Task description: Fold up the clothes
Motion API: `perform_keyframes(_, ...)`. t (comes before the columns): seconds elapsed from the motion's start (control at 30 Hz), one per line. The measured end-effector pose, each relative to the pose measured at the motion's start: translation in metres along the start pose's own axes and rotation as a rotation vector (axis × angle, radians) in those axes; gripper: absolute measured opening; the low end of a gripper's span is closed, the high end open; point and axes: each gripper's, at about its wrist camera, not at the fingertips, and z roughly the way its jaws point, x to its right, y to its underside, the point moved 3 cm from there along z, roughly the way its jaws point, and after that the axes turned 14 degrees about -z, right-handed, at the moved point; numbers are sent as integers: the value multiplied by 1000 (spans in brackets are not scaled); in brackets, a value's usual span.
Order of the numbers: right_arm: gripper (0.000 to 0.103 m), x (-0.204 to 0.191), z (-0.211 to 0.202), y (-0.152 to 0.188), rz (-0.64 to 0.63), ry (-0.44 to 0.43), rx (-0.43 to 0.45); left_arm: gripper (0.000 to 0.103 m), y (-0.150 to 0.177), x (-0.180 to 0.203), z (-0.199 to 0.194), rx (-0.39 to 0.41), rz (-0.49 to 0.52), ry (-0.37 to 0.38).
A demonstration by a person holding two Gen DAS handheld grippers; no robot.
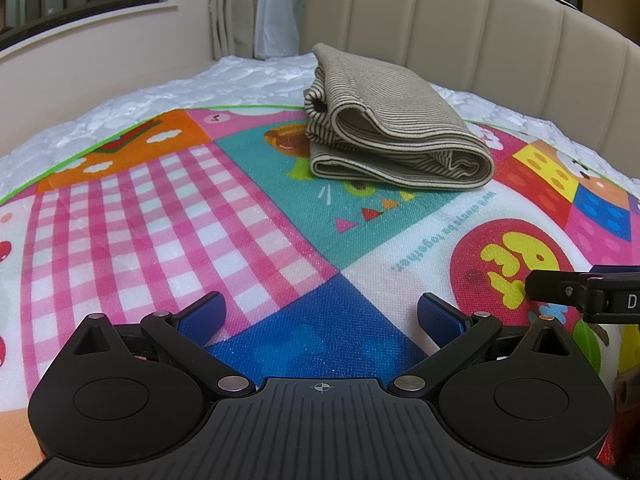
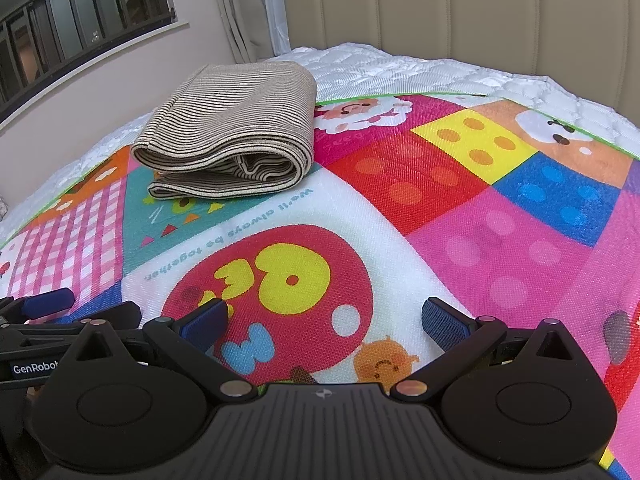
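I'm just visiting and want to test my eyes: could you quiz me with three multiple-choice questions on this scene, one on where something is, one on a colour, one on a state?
1. Where does the striped garment lie?
A. on the far part of the colourful mat
B. on the window sill
C. between a gripper's fingers

2. What colour are the finger pads?
A. red
B. blue
C. green

3. What state is the garment in?
A. spread flat
B. hanging
C. folded into a bundle

Answers: 1 A, it rests on the mat near the headboard; 2 B, blue pads show on the left gripper and the right gripper; 3 C, stacked layers show at its edge.
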Motion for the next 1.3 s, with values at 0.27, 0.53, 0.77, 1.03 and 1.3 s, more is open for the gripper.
perform_keyframes(0.27, 103, -2, 2, 0, -14, 12, -10, 103, 0, 1, 0, 0, 0, -1)
perform_keyframes(0.53, 103, -4, 2, -1, -28, 22, -17, 103, 0, 1, 0, 0, 2, -4)
perform_keyframes(0.77, 103, -5, 3, -1, -33, 26, -20, 103, 1, 1, 0, 0, 3, -3)
perform_keyframes(1.03, 103, -5, 4, -4, -59, 22, -33, 103, 0, 0, 0, -1, 2, -1)
perform_keyframes(1.3, 103, -70, -74, -30, -618, -285, 115, 103, -34, -20, -13, 60, -136, -14)
